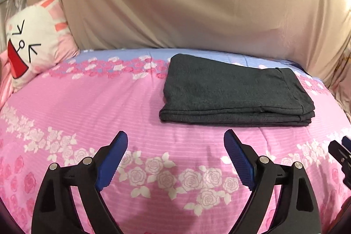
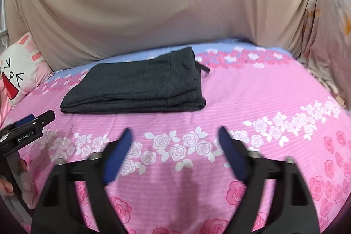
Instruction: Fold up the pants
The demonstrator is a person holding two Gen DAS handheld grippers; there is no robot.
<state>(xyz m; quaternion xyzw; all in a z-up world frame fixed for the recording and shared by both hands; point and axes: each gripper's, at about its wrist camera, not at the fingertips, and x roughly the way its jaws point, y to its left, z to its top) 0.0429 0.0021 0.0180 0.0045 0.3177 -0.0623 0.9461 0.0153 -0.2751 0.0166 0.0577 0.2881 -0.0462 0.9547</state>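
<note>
Pants (image 1: 237, 91), dark grey, lie folded into a compact stacked rectangle on the pink rose-print bed cover (image 1: 109, 107), ahead of both grippers and touched by neither. The left gripper (image 1: 175, 139) hovers with jaws spread and empty, the pants ahead to its right. The right gripper (image 2: 174, 135) is likewise spread, pants ahead to its left, which suggests folding is finished

A pink rose-print bedspread (image 1: 87, 107) carries folded dark grey pants (image 1: 234, 91) — a bunny cushion (image 1: 35, 43) at its edge
</note>
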